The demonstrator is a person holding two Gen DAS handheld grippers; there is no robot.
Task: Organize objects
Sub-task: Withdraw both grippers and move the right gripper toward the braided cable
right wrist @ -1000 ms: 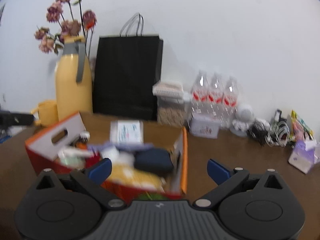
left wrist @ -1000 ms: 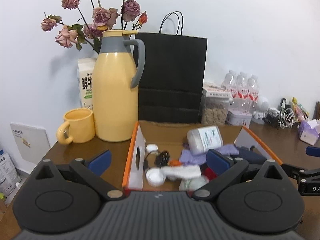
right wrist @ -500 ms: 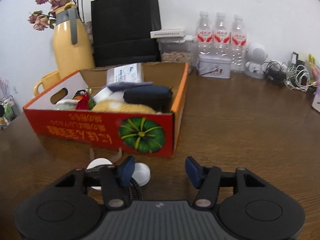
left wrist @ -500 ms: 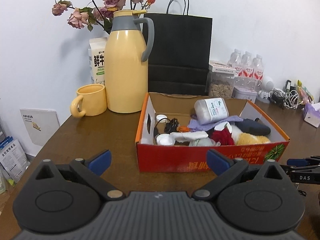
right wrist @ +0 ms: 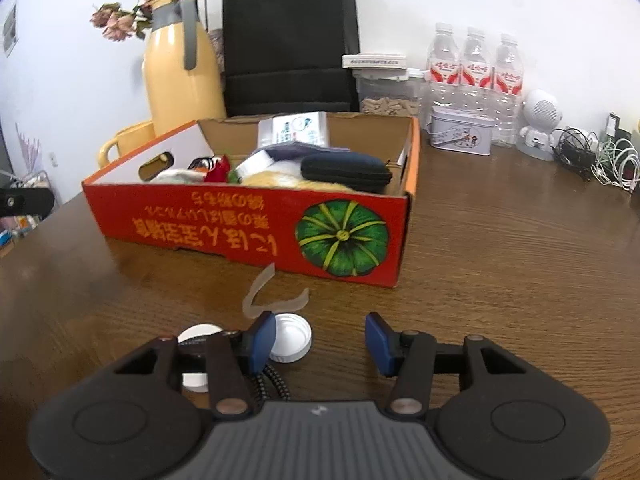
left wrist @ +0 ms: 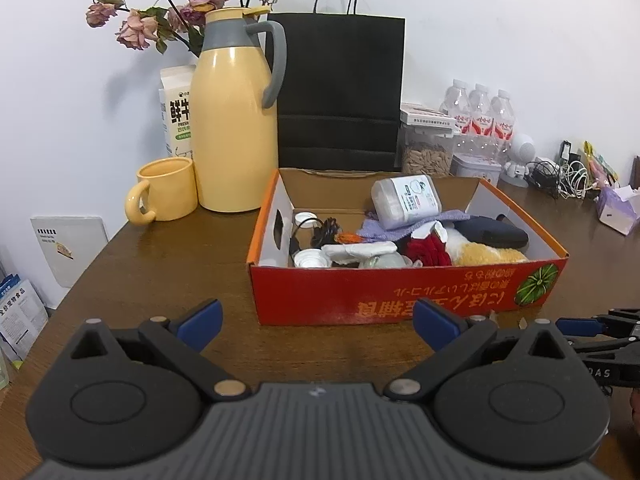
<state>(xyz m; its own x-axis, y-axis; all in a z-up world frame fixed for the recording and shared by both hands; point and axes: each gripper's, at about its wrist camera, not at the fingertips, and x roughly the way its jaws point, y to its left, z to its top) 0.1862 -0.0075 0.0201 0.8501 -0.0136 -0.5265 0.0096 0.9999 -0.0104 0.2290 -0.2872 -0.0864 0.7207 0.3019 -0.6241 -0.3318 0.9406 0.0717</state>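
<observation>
I've dropped my right gripper (right wrist: 320, 338) low; its jaws are closing, nothing pinched, white cap (right wrist: 290, 337) at nine o'clock. Left gripper (left wrist: 316, 320) gapes wide, empty.

The white milk carton (left wrist: 176, 114) behind the yellow thermos jug bears large black Chinese characters "鲜牛" with the word "FRESH" beneath them. The red cardboard box (left wrist: 404, 292) carries orange-yellow Japanese lettering printed upside down along its front wall, beside a green pumpkin picture (right wrist: 342, 239); the characters are too distorted to read with certainty. The black arm of the right gripper (left wrist: 600, 372), at the edge of the left wrist view, shows the white letters "DAS".
</observation>
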